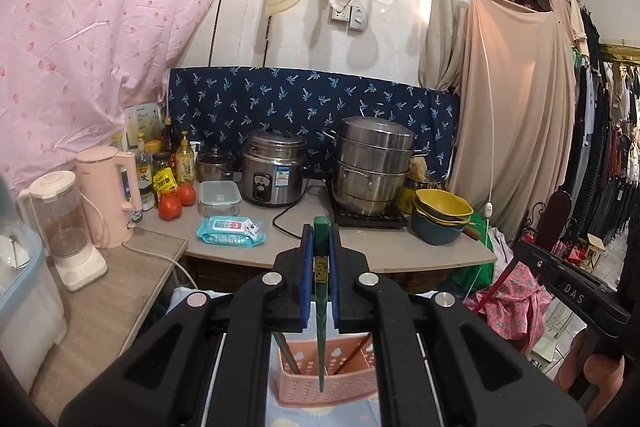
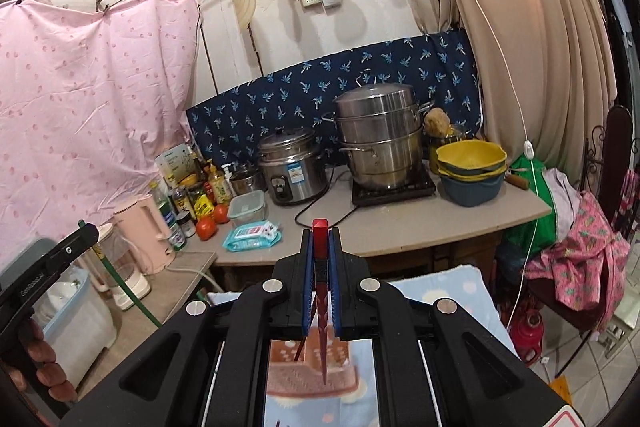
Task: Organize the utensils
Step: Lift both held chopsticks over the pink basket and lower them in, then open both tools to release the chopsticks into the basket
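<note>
A green chopstick (image 1: 321,291) is clamped between the blue pads of the left gripper (image 1: 321,239), whose jaws are closed on it. Its blunt end stands above the fingertips and its tapered tip hangs down in front of a pink perforated utensil basket (image 1: 326,375). A small gold label is seen on the stick; its writing cannot be read. Further chopsticks are seen leaning inside the basket.

A red chopstick (image 2: 321,291) is gripped in the same manner by the right gripper (image 2: 321,243), jaws shut on it, tip pointing down over the same basket (image 2: 308,371), which is blurred in that view. The basket rests on a light blue patterned cloth (image 2: 448,291).

The left gripper's body (image 2: 48,267) is seen at the left edge of the right wrist view, with a hand (image 2: 44,367) below it; faint lettering on its arm is not legible. In the left wrist view the letters "DAS" are read on the right gripper's arm (image 1: 576,291).

Beyond, a bench (image 1: 360,247) carries a steel rice cooker (image 1: 274,167) with a blue label too small to read, a stacked steel steamer (image 1: 372,163) on a black hob, yellow and blue bowls (image 1: 442,215), a wet-wipes pack (image 1: 231,230), a lidded container (image 1: 220,197), two tomatoes (image 1: 176,203), bottles with unreadable labels, a pink kettle (image 1: 108,195) and a blender (image 1: 64,227).
</note>
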Demonstrator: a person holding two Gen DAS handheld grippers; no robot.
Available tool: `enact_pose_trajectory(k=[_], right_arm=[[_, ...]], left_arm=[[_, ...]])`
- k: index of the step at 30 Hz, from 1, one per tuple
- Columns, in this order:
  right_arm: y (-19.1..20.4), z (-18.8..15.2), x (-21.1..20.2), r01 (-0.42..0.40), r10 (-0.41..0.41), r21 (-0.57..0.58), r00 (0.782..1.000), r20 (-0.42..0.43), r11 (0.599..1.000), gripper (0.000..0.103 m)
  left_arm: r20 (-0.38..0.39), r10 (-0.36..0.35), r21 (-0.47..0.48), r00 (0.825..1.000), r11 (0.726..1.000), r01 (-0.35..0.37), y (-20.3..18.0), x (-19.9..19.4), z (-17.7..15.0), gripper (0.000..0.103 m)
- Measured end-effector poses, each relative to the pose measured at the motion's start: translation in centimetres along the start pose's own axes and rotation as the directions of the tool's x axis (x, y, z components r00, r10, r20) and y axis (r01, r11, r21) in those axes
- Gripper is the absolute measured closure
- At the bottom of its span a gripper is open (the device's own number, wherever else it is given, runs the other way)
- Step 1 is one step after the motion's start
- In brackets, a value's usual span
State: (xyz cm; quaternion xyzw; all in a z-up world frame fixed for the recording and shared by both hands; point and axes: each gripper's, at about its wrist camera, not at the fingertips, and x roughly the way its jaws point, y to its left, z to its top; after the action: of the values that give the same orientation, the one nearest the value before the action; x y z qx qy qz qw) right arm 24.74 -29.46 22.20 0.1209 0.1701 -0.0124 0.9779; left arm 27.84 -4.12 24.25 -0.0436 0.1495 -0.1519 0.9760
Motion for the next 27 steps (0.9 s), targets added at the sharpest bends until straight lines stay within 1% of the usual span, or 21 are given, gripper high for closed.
enact_pose_trajectory(k=[6,11,17,23,24,25,26,27], right_arm=[[-0.1,0.0,5.0,0.017,-0.018,-0.014,0.999,-0.028,1.000,0.096],[-0.3,-1.4,8.7,0.022,-0.023,-0.016,0.997,-0.075,1.000,0.096],[-0.5,-3.3,11.6,0.020,-0.022,-0.013,0.991,-0.129,1.000,0.096],[-0.7,-4.6,13.0,0.027,-0.029,-0.017,0.987,-0.156,0.999,0.096],[-0.7,-4.7,13.0,0.030,-0.032,-0.015,0.988,-0.154,0.999,0.095],[-0.8,-4.8,12.9,0.034,-0.036,-0.014,0.988,-0.149,0.999,0.088],[-0.8,-4.8,12.8,0.040,-0.041,-0.014,0.989,-0.144,0.999,0.079],[-1.0,-4.8,12.5,0.041,-0.042,-0.009,0.990,-0.133,0.999,0.075]], left_arm=[[-0.029,0.017,0.001,0.999,1.000,-0.017,1.0,4.4,-0.6,0.096],[-0.072,0.031,0.002,0.997,1.000,-0.031,1.7,7.0,-1.8,0.096],[-0.113,0.038,-0.003,0.993,0.999,-0.038,2.3,9.0,-3.5,0.096],[-0.148,0.024,-0.007,0.989,1.000,-0.025,2.5,10.0,-4.7,0.096],[-0.147,0.027,-0.010,0.989,1.000,-0.029,2.5,10.1,-4.8,0.090],[-0.145,0.035,-0.009,0.989,0.999,-0.036,2.4,10.0,-4.9,0.083],[-0.142,0.040,-0.008,0.989,0.999,-0.041,2.4,9.9,-5.0,0.068],[-0.133,0.049,-0.006,0.990,0.999,-0.050,2.4,9.7,-5.1,0.059]])
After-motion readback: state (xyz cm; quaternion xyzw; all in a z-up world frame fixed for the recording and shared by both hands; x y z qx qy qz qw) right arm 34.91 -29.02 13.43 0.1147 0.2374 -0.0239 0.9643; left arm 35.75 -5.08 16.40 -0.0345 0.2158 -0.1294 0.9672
